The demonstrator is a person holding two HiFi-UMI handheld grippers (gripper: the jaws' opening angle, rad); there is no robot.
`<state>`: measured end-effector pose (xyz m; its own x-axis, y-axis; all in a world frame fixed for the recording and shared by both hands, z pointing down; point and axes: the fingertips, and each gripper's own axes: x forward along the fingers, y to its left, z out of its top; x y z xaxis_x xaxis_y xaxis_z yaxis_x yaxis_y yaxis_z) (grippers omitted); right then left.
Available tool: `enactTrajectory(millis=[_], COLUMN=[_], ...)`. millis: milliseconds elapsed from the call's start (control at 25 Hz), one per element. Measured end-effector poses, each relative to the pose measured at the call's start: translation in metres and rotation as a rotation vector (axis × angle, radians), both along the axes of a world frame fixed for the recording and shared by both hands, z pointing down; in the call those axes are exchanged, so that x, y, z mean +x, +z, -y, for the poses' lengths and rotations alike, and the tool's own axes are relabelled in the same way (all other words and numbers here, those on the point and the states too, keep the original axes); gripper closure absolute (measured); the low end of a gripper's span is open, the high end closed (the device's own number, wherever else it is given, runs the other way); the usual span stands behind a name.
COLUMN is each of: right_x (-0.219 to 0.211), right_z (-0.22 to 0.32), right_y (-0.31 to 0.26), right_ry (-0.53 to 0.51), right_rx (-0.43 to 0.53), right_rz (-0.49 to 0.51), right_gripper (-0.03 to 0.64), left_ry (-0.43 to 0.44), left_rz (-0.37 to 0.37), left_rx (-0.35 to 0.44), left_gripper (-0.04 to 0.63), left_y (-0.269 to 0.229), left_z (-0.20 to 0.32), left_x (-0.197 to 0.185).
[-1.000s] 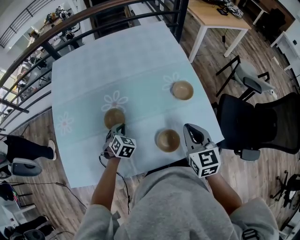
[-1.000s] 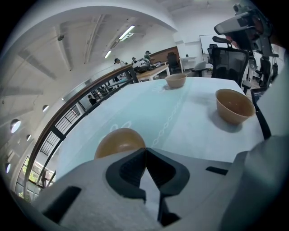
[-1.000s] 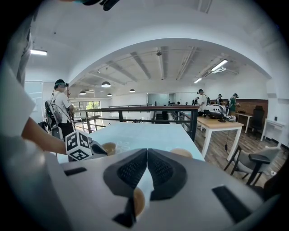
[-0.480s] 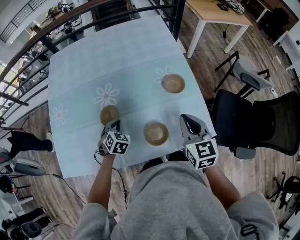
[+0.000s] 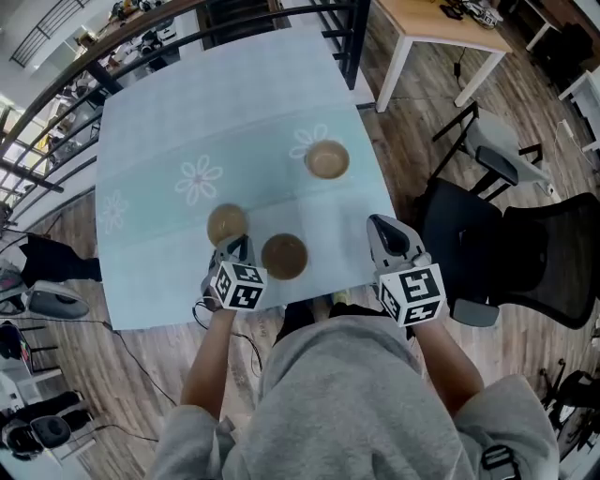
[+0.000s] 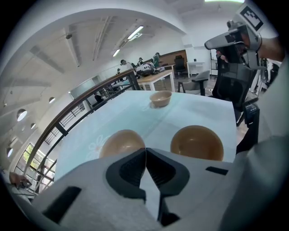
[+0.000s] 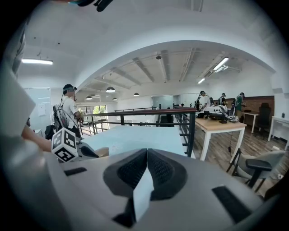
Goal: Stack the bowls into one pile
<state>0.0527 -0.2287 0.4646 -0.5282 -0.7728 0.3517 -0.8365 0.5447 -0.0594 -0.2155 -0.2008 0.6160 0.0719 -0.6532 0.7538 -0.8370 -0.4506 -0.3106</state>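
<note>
Three tan bowls are over a pale blue table [image 5: 234, 103]. My left gripper [image 5: 236, 246] is shut on the near rim of the left bowl [image 5: 225, 221]. In the left gripper view that bowl [image 6: 119, 142] sits right behind the closed left gripper [image 6: 145, 150]. A second bowl [image 5: 284, 256] lies close to its right, near the front edge, and shows in the left gripper view as the second bowl [image 6: 197, 143]. The third bowl [image 5: 327, 159] stands farther back right. My right gripper [image 5: 382, 227] is shut and empty, past the table's right edge.
A black office chair [image 5: 478, 234] stands right of the table. A dark railing [image 5: 187, 28] runs behind it and a wooden desk [image 5: 441, 23] is at the back right. Flower prints [image 5: 199, 178] mark the cloth.
The left gripper has carried the left bowl to the right, off the flower print and close to the near bowl. The right gripper has drifted right, off the table edge.
</note>
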Motion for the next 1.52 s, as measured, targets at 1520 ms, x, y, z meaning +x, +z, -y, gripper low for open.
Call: enactTrajectory(millis=[1520], right_x=[0.060], right_z=[-0.018], right_y=[0.032], right_ry=[-0.087], right_rx=[-0.051], right_rz=[0.057], right_gripper=[0.591], left_ry=[0.043], left_rz=[-0.026], left_rx=[-0.129], left_gripper=[0.571], left_y=[0.033], left_z=[-0.062], left_x=[0.133])
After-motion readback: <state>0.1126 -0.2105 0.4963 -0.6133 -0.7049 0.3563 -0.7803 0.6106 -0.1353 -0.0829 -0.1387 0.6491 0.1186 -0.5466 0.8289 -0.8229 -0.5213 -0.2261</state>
